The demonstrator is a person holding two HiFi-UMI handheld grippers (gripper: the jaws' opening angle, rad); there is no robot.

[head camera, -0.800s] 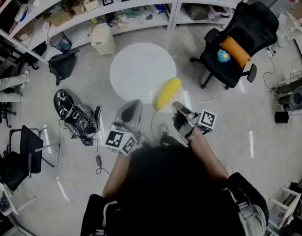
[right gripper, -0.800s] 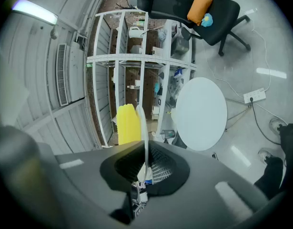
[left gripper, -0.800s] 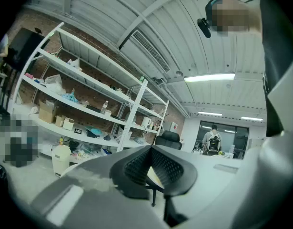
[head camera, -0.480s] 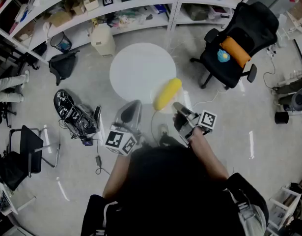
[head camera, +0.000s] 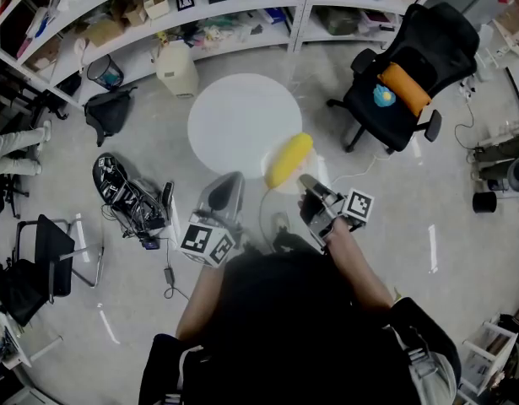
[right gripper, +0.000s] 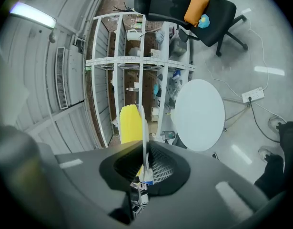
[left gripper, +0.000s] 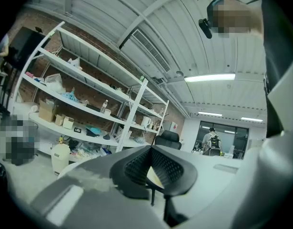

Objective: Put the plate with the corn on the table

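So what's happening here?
A person holds a two-jaw gripper in each hand. The right gripper is clamped on the rim of a thin pale plate carrying a yellow corn cob. In the head view the plate is by the near edge of the round white table, apparently not yet set down. The left gripper is alongside with nothing between its jaws.

Black office chair (orange cushion on its seat) beside white shelving; black bag and white canister on floor.
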